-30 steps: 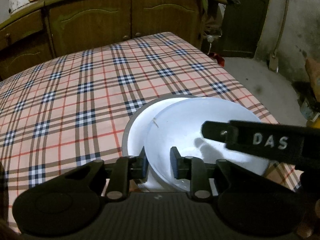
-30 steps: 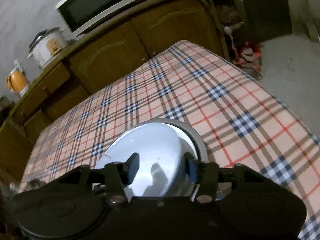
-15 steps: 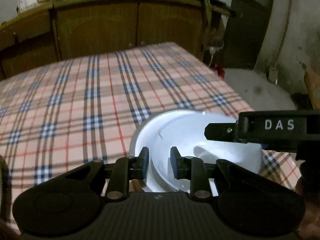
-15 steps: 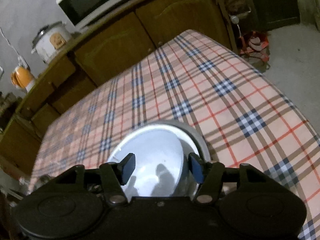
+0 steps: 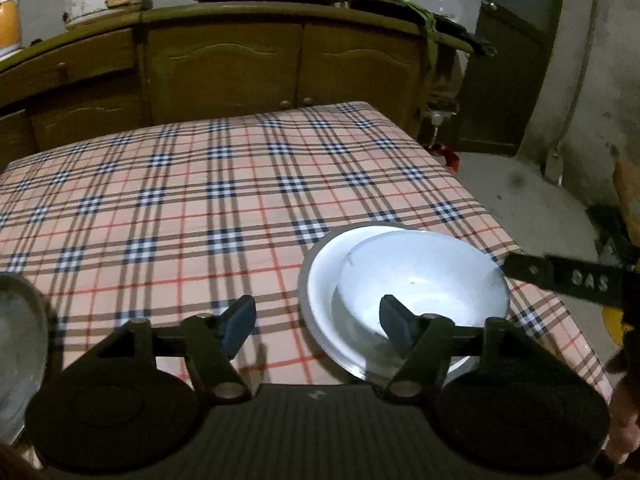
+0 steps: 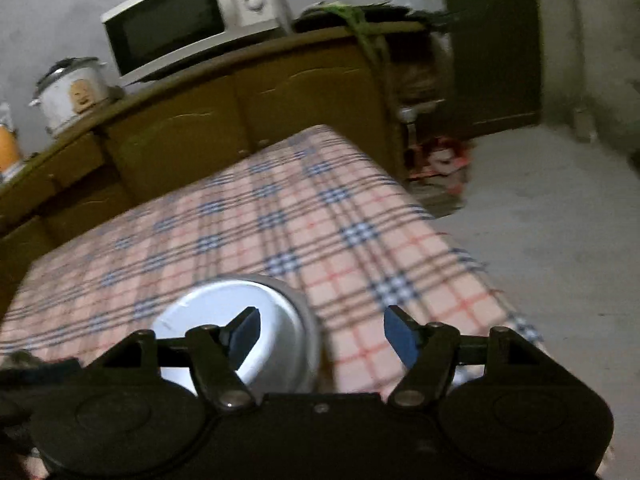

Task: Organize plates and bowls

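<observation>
Left gripper [image 5: 318, 326] spread wide, blue flat pads gripping nothing. Its right pad hangs over the white bowl [image 5: 424, 280]: round, smooth, glossy, nested off-centre in a wider metal bowl [image 5: 316, 320] with a dull grey rim. The stack sits near the right front corner of the table [image 5: 200, 208], which is covered with a pink, red and navy plaid cloth. Right gripper [image 6: 322, 336] also spread, holding nothing, just right of the stack; that view is blurred. Another shiny metal dish [image 5: 16, 344] at the far left edge. Brown wooden cabinet [image 5: 224, 64] behind, boxy white microwave [image 6: 192, 20] on top.
</observation>
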